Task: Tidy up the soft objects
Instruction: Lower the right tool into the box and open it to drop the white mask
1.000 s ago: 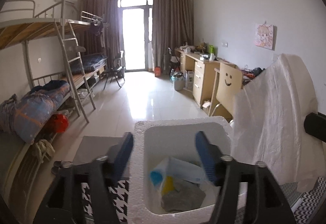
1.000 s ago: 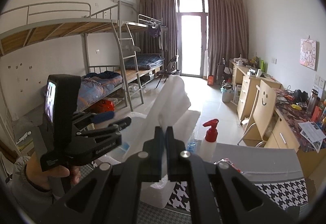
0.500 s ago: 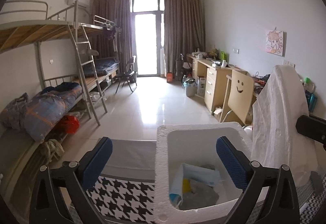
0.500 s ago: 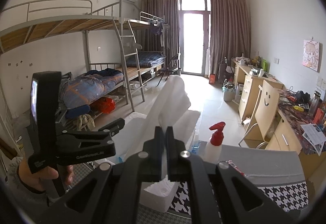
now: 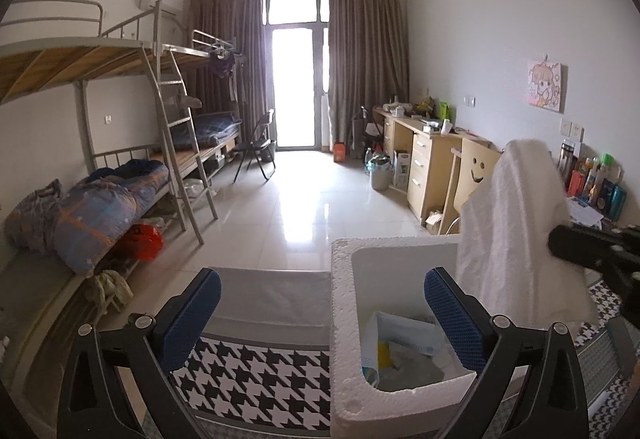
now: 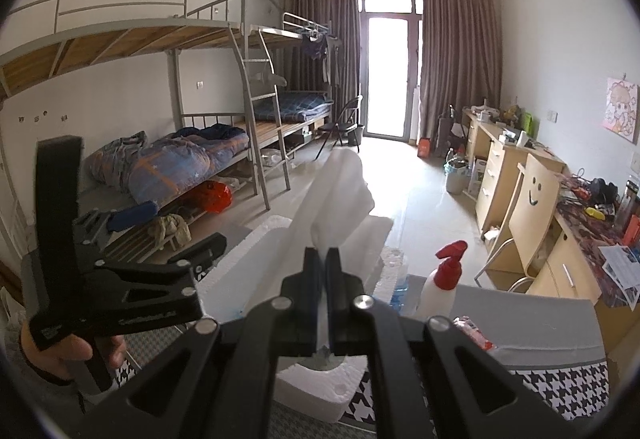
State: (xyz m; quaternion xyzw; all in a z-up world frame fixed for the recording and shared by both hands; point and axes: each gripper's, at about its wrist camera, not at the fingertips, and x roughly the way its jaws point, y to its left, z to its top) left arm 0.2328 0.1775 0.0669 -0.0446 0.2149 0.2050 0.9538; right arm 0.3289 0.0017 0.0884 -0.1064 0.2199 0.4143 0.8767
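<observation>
My left claw (image 5: 322, 313) is wide open with nothing in it, straddling the foam box's (image 5: 340, 319) left wall. My right claw (image 6: 323, 281) pinches the white cloth (image 6: 340, 187) above the box's far edge

The left claw (image 5: 320, 315), a black two-finger frame with blue ridged pads (image 5: 192, 309), points forward and somewhat downward with its jaws spread wide and nothing pressed between them. In the right wrist view a bare hand (image 6: 68, 349) in a grey sleeve grips its black handle from below. The right claw (image 6: 323, 271), black with dark pads, is pinched tight on a white crinkled cloth (image 6: 340, 183) that rises upright from the tips.
</observation>
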